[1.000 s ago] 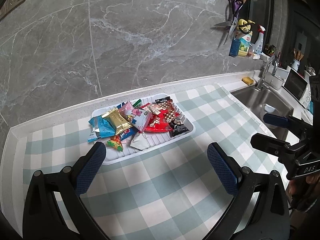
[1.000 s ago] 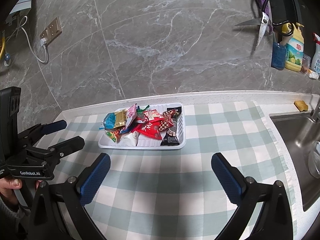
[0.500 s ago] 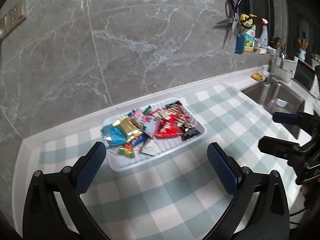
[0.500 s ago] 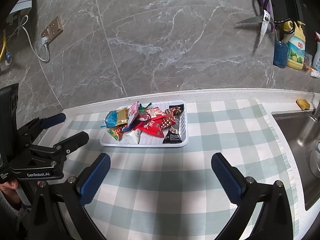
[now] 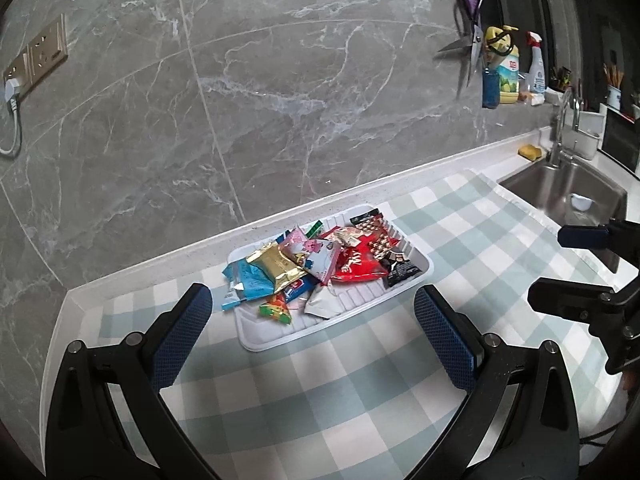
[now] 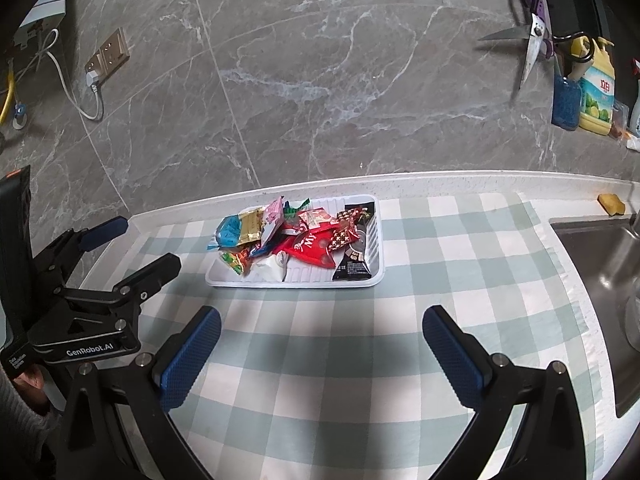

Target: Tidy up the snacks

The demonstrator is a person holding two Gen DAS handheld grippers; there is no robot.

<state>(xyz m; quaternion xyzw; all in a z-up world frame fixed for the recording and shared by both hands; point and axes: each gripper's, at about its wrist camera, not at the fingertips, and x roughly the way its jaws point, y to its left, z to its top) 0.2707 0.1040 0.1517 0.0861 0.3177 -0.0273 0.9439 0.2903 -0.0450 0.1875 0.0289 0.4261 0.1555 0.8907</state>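
Checked cloth (image 5: 360, 392); both grippers' fingers (image 5: 444, 332) wide, empty.

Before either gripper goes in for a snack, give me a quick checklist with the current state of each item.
1. Left gripper open and empty: ok, fingers spread wide, nothing between them.
2. Right gripper open and empty: ok, same.
3. Snacks all inside the white tray: not ok, the blue packet overhangs the tray's left edge.
4. Single snack free to pick: ok, the black packet lies at the pile's right end, only its far end tucked under others.
5. Path to the tray over the checked cloth: ok, nothing in the way.
6. Place to sort the snacks into: cannot tell, no second container shows.
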